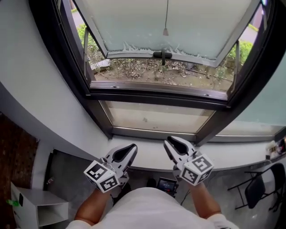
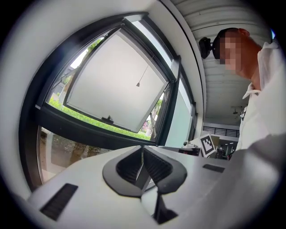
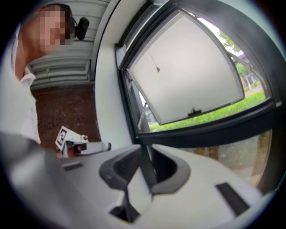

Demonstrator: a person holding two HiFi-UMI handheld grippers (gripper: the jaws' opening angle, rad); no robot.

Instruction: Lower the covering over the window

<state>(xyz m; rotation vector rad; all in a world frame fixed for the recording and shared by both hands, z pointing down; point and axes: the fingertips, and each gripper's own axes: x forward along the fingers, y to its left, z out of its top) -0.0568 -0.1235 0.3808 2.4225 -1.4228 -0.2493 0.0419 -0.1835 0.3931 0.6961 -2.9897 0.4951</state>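
**Cord well out of reach, tongs near our chest**

Nearest to us, both tongs are held close to the body, above the white sill (image 1: 147,157). The left tongs (image 1: 133,146) are closed tight on nothing. The right tongs (image 1: 166,141) stand a narrow slit apart, also empty.

Beyond the sill comes the dark window frame (image 1: 156,96), then the frosted sash (image 1: 187,27), tilted outward with its handle (image 1: 162,55) at the lower edge.

We cannot see the covering itself and judge it to be rolled up above the frame. What shows of it is the pull cord (image 1: 167,11), hanging in front of the sash, well apart from both tongs, with a small cone-shaped pendant (image 1: 165,31) at its end.

We expect the cord to be thin, limp and quick to swing, and the pendant hard and slippery. We would pinch the cord just above the pendant, so the cone stops the pads sliding off, then draw it steadily straight down.
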